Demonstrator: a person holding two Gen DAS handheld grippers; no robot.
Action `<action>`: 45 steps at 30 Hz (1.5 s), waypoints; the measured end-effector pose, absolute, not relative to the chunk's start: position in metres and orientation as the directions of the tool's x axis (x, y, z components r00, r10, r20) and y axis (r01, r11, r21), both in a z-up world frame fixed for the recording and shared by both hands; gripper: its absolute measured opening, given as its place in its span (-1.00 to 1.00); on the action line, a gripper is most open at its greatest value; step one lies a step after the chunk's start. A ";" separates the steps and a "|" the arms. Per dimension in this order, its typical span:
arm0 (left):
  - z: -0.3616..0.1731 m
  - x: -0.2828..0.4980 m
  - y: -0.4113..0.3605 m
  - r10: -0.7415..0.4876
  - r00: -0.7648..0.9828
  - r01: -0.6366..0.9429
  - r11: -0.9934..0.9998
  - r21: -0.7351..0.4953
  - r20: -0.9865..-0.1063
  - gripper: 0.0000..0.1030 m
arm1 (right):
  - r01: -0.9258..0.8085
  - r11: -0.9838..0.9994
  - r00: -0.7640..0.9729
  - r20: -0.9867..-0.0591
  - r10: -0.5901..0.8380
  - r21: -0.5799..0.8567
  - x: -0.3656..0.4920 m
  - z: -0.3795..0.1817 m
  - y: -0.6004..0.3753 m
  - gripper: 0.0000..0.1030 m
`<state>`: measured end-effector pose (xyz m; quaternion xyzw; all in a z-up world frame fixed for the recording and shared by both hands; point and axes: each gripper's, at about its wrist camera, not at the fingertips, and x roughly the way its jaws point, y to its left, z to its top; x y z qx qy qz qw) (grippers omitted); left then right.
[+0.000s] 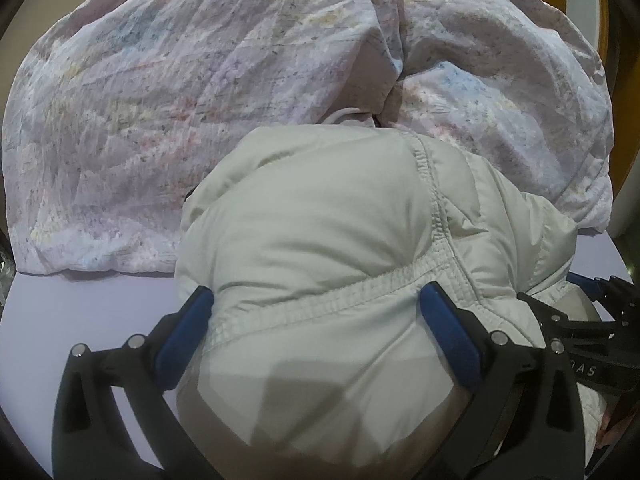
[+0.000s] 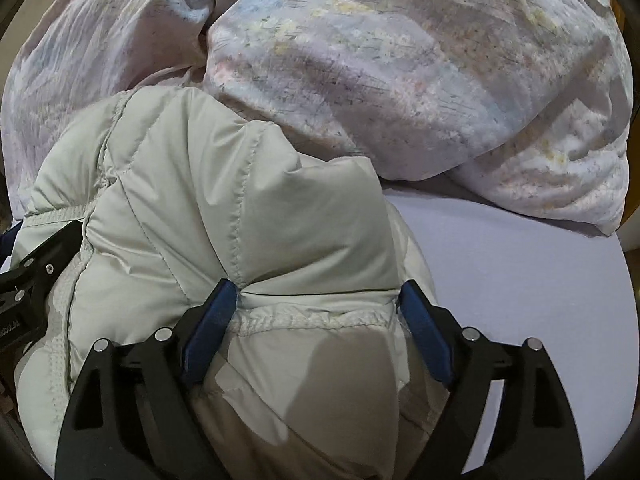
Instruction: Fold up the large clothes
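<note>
Pale padded jacket bulges between both wide-apart grippers, left gripper and right gripper; a rumpled duvet crowds the bed behind.

left wrist: close, angled down over jacket | right wrist: same | shared: jacket, duvet

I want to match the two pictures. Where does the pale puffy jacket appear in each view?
Left wrist view: the jacket fills the lower middle, bulging between the left gripper's wide jaws.
Right wrist view: the jacket fills the lower left and middle, between the right gripper's wide jaws.
Shared landmark: the patterned duvet lies behind the jacket, across the top of both pictures.
</note>
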<state>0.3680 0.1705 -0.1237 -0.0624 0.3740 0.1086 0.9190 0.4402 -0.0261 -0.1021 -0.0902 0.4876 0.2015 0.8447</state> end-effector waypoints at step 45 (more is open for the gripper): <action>-0.058 0.241 0.146 0.115 0.620 -0.226 0.973 -0.037 -0.776 0.95 | -0.458 0.887 0.401 -0.879 0.259 0.053 0.326 -0.016 -0.085 0.93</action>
